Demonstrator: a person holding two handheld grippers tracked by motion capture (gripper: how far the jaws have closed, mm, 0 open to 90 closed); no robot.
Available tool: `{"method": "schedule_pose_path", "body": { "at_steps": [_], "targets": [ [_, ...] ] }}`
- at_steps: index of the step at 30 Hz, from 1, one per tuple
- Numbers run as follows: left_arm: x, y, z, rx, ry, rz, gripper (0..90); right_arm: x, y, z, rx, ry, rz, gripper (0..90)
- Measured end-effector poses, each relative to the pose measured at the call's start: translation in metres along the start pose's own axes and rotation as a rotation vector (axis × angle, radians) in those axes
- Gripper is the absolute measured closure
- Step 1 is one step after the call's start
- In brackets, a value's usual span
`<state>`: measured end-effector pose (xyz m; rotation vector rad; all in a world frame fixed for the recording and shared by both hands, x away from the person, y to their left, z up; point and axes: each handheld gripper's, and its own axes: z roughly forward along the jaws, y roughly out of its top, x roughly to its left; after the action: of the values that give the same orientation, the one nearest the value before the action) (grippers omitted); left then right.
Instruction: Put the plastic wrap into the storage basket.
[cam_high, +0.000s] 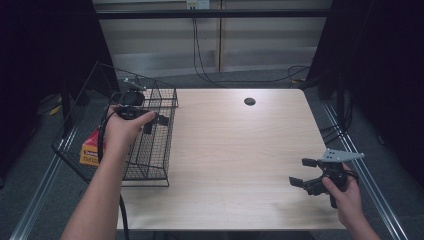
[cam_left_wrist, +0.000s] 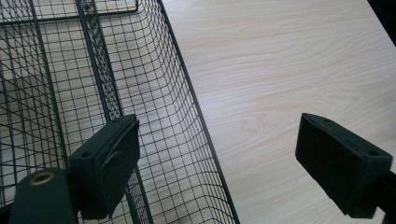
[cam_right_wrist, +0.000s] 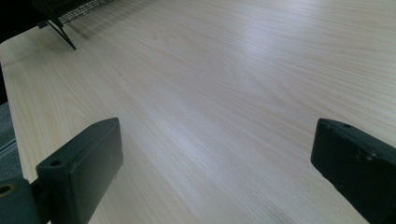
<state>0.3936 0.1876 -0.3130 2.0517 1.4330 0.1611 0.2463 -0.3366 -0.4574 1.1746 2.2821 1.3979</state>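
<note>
A black wire basket (cam_high: 150, 145) stands at the left edge of the pale wooden worktop (cam_high: 235, 150), with part of its frame hanging out past that edge. The left gripper (cam_high: 155, 121) hovers over the basket's right wall, held in the left hand (cam_high: 122, 131), whose forearm reaches in from the bottom of the high view. In the left gripper view its fingers (cam_left_wrist: 109, 161) stand well apart with nothing between them; one sits over the mesh inside the basket (cam_left_wrist: 140, 93), the other over the bare worktop (cam_left_wrist: 289, 70) outside it, so the top wire of the wall runs between the two without touching either. An orange and yellow box (cam_high: 91, 150) lies at the basket's far left side, behind the wrist; whether it rests inside the mesh or just beneath it I cannot tell. The right gripper (cam_high: 302, 172) waits near the right front corner of the worktop, well apart from the basket, held in the right hand (cam_high: 345, 192). Its fingers (cam_right_wrist: 81, 165) are spread wide and empty, just above the plain wood (cam_right_wrist: 224, 93). A dark round hole (cam_high: 249, 101) marks the worktop's far side.
</note>
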Motion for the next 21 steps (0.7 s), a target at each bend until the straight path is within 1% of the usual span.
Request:
{"method": "schedule_pose_path", "body": {
  "at_steps": [1, 2, 3, 4, 5, 8, 16, 18, 21],
  "targets": [
    [0.0, 0.0, 0.0, 0.006, -0.007, 0.014, 13.9, 0.0, 0.0, 0.0, 0.001, 0.001, -0.001, 2.1],
    [0.0, -0.001, 0.001, 0.007, -0.016, 0.017, 13.8, 0.0, 0.0, 0.0, 0.001, 0.001, -0.002, 2.1],
    [-0.002, -0.001, 0.001, 0.004, -0.018, 0.016, 13.8, 0.0, 0.0, 0.0, 0.001, -0.001, -0.001, 2.1],
    [-0.002, -0.002, 0.002, 0.009, -0.023, 0.026, 13.8, 0.0, 0.0, 0.0, 0.001, 0.001, -0.001, 2.1],
    [-0.003, -0.003, 0.003, -0.001, -0.022, 0.022, 13.7, 0.0, 0.0, 0.0, 0.001, 0.0, -0.001, 2.1],
    [-0.005, -0.005, 0.005, 0.002, -0.024, 0.037, 13.6, 0.0, 0.0, 0.001, 0.005, 0.002, -0.003, 2.1],
    [-0.013, -0.009, 0.011, -0.004, -0.056, 0.056, 13.5, 0.001, 0.0, 0.002, 0.008, 0.0, -0.006, 2.1],
    [-0.015, -0.01, 0.013, 0.005, -0.058, 0.066, 13.5, 0.001, -0.001, 0.002, 0.008, 0.002, -0.008, 2.1],
    [-0.018, -0.011, 0.016, 0.002, -0.072, 0.068, 13.4, 0.001, -0.001, 0.003, 0.014, 0.004, -0.007, 2.1]
  ]
}}
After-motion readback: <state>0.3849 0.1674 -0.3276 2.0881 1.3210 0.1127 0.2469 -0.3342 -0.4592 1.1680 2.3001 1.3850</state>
